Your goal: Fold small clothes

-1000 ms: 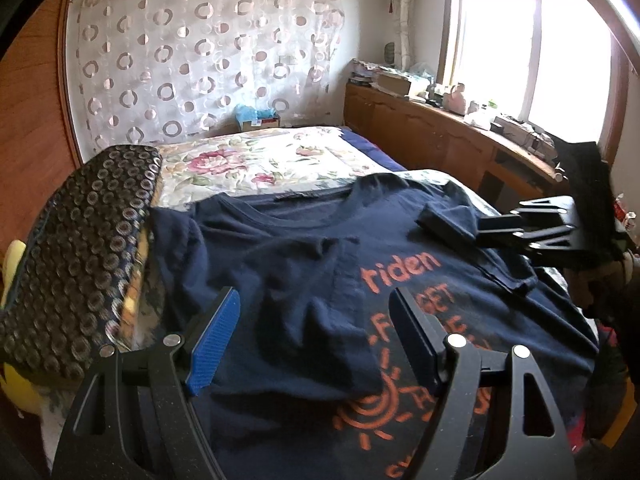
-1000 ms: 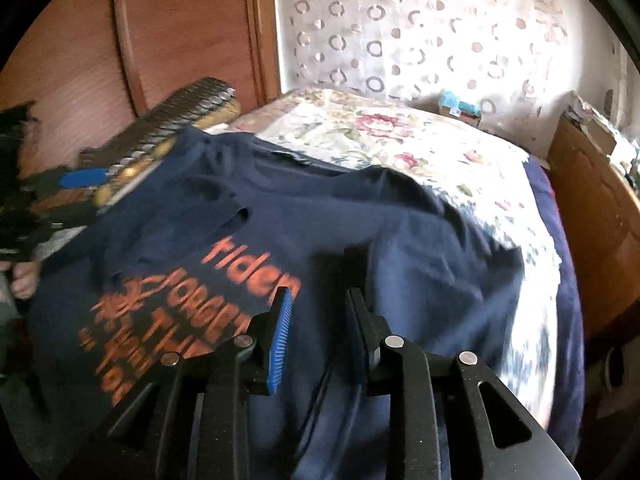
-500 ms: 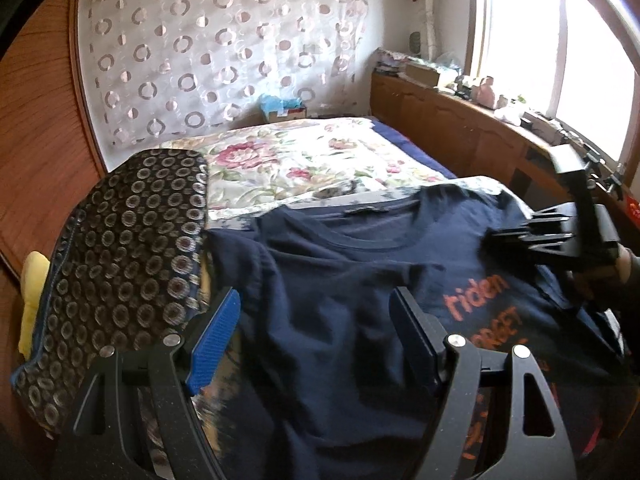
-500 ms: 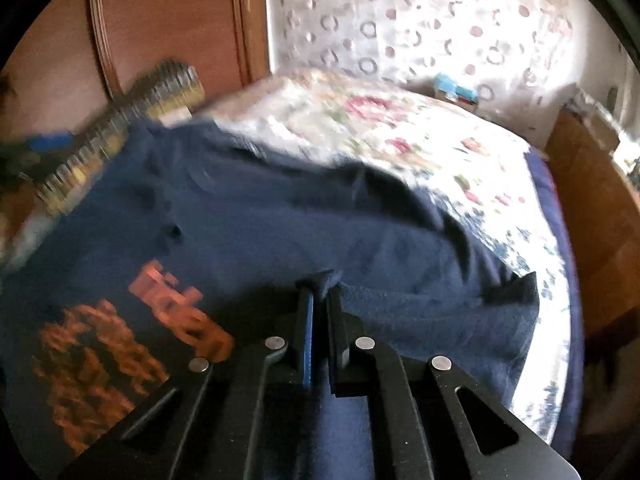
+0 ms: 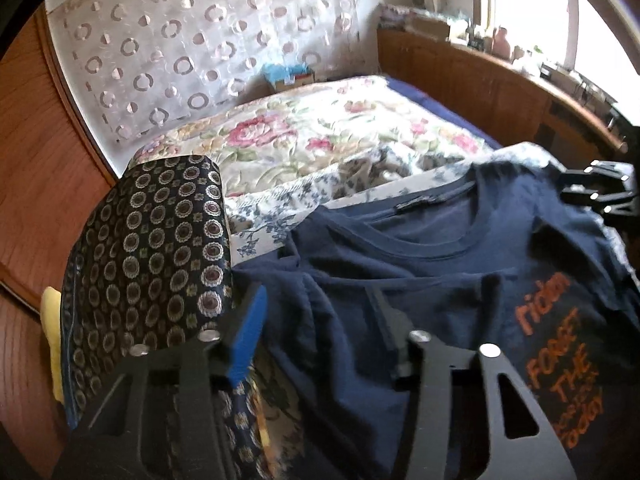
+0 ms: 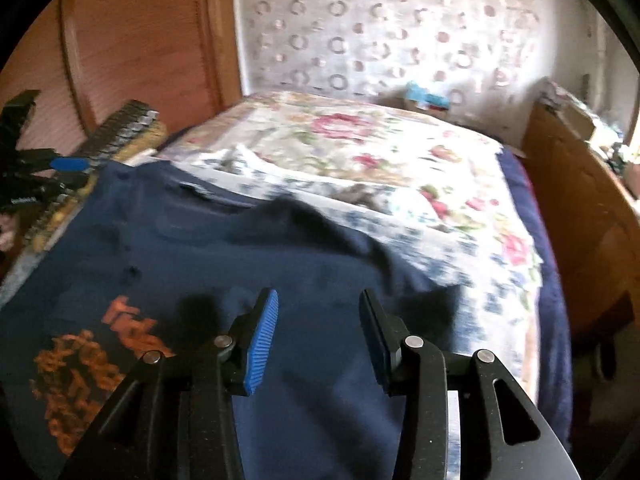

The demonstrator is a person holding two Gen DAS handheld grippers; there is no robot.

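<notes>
Navy T-shirt (image 6: 248, 248) lies spread, apparently unfolded, beneath both tools; left gripper (image 5: 320, 336) and right gripper (image 6: 320, 336) gape empty: folding remains

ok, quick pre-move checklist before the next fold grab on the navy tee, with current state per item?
1. Left gripper open: ok, jaws wide, nothing between them.
2. Right gripper open: ok, jaws apart over the fabric, nothing pinched.
3. Navy cotton T-shirt with orange print face up on the bed: ok, the neckline and lettering show.
4. Shirt lying flat: not ok, wrinkles near the left shoulder and a raised ridge along the right shoulder.
5. Left side clear: not ok, the dark circle-patterned cushion sits right against the shirt's edge.
6. Hem position: cannot tell, out of view in both cameras.
</notes>
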